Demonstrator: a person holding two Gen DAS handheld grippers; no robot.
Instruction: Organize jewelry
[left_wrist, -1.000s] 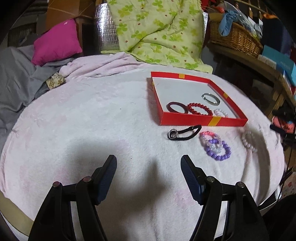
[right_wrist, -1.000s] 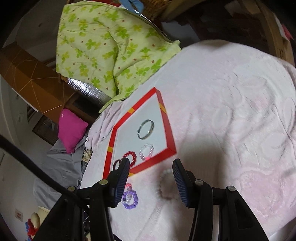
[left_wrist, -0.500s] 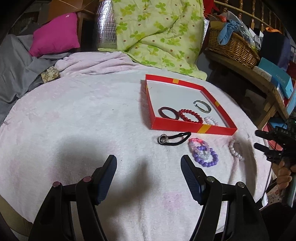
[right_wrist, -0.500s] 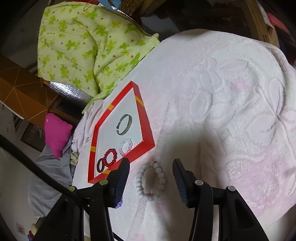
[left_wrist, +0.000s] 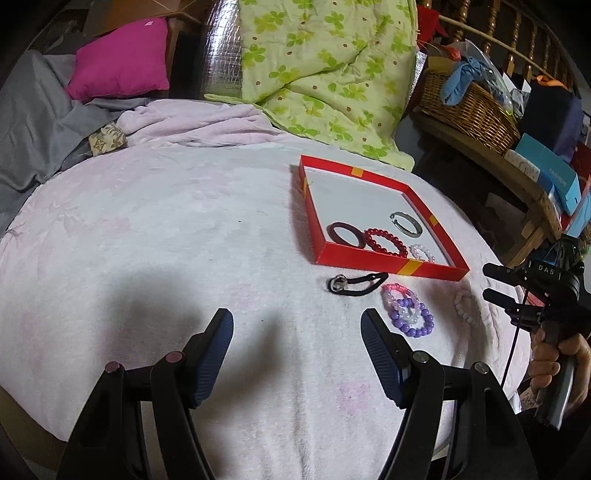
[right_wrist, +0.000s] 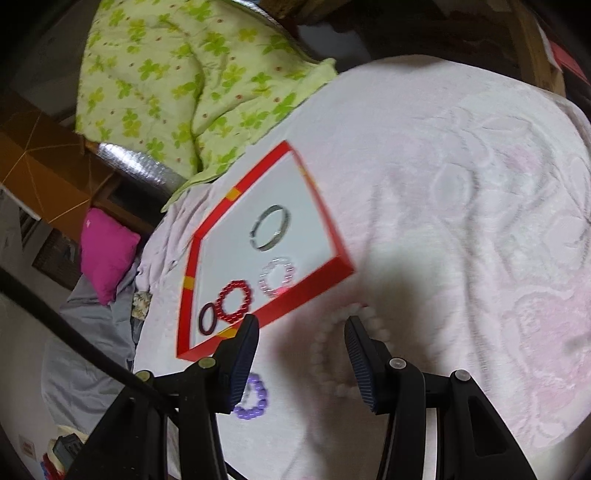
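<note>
Now, here is what you have in front of you.

Hidden or unclear: the right wrist view is motion-blurred, so the pale pink bead bracelet (right_wrist: 338, 354) reads as a smeared ring; part of its loop is covered by your right gripper's fingers (right_wrist: 360, 360).
Cut off: the purple bead bracelet (right_wrist: 253, 400) is half hidden behind the other finger in that view.
Writing: "DAS" shows on the right gripper's body in the left wrist view; a blue box (left_wrist: 554, 173) on the shelf carries a word too small to read.
Right gripper (right_wrist: 301, 350): your jaws are wide apart, holding nothing, straddling the pale bracelet.
Left gripper (left_wrist: 297, 350): jaws wide apart, empty, above bare pink towel (left_wrist: 147, 240).
Red tray (left_wrist: 384, 264): holds a dark bangle (left_wrist: 345, 234), red bead bracelet (left_wrist: 386, 242), silver bangle (left_wrist: 406, 223) and a small clear bead bracelet (left_wrist: 423, 253).
Outside the tray: a black hair tie (left_wrist: 356, 283) and stacked pink and purple bracelets (left_wrist: 406, 310) lie just beside its near wall.
</note>
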